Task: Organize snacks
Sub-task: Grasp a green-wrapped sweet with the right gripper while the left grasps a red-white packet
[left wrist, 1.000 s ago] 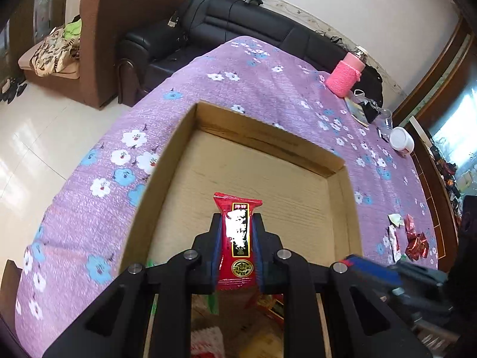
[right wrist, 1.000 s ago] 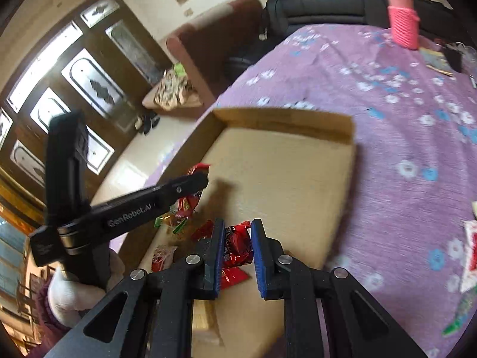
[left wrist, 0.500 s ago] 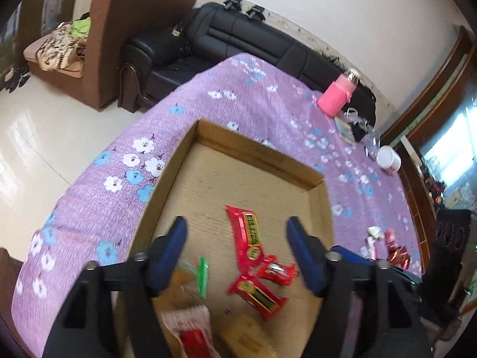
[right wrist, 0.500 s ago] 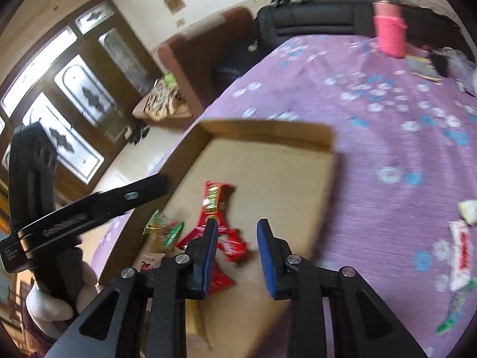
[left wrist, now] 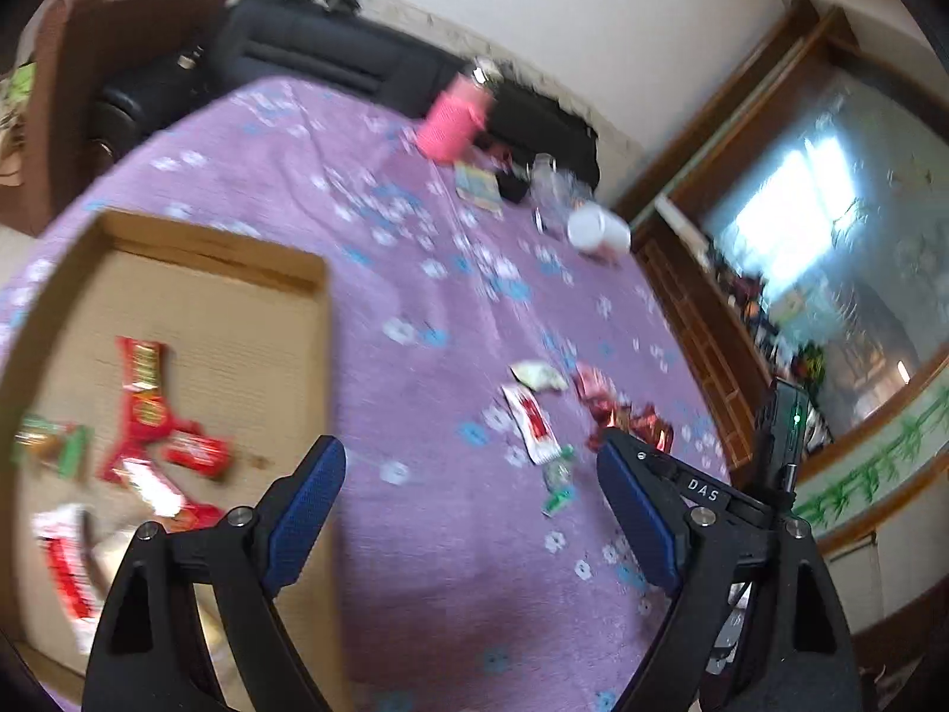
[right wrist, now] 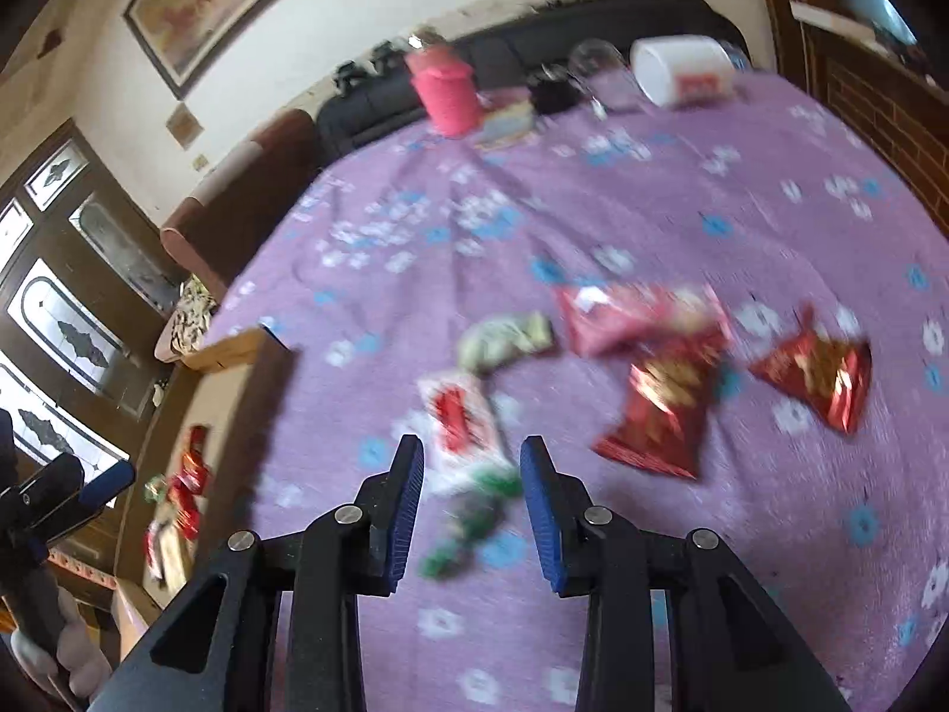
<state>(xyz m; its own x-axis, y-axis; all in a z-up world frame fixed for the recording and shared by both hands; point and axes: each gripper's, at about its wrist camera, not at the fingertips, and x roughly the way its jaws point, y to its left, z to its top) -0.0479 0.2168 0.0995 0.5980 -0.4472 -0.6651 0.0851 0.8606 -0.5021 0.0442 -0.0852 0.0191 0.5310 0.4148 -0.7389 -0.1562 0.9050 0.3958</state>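
A shallow cardboard box [left wrist: 320, 296] lies on the purple flowered cloth at the left and holds several red snack packets [left wrist: 142, 397]. Loose snacks lie on the cloth to its right: a white-and-red packet [right wrist: 459, 415], a green one [right wrist: 504, 341], a pink one [right wrist: 617, 314] and two shiny red bags [right wrist: 664, 409]. My left gripper [left wrist: 468, 492] is wide open and empty over the cloth beside the box. My right gripper [right wrist: 471, 474] is open and empty just above the white-and-red packet and a small green wrapper [right wrist: 474, 519]. Both views are blurred.
A pink bottle [right wrist: 448, 89], a glass [right wrist: 593, 62], a white cup [right wrist: 682, 68] and a small book stand at the table's far edge. A black sofa [left wrist: 332, 53] and brown armchair sit behind. A wooden cabinet [left wrist: 712, 273] lines the right side.
My left gripper let go of the red packet into the box, opened wide and swung right. My right gripper opened, left the box and moved right over the loose snacks.
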